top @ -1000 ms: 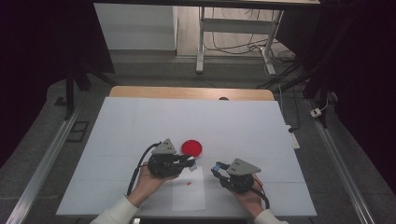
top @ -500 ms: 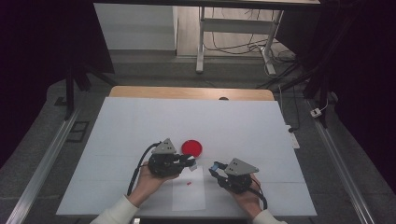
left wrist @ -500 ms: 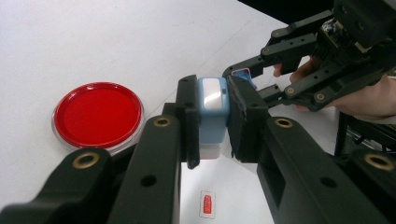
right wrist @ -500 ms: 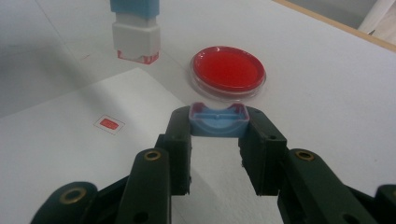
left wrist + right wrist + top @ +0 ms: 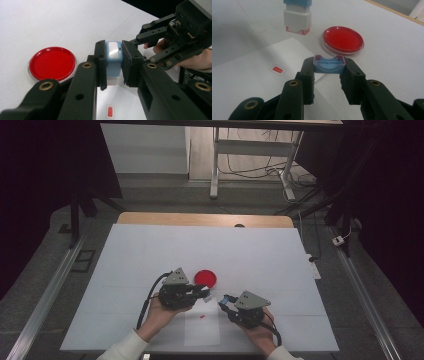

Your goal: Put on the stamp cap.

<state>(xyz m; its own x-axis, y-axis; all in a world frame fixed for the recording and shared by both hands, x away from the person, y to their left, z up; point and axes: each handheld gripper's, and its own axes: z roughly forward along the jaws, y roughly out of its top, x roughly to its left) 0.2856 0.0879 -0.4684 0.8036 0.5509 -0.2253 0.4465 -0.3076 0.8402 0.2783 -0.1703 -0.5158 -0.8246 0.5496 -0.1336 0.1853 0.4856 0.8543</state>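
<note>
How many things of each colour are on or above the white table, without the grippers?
Red: 2, the round ink pad and the small stamped mark.
Blue and white: 1, the stamp.
Blue: 1, the stamp cap.
White: 1, the paper sheet.
Total: 5

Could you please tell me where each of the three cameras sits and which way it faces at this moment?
High view: above the person's edge of the table, looking forward and down; both forearms, left gripper, right gripper.
Left gripper view: on the left gripper, along its jaws clamping the blue-and-white stamp; the right gripper beyond.
Right gripper view: on the right gripper, along its jaws holding the blue cap.
Shared: the red ink pad, the paper sheet with its red stamp mark.
</note>
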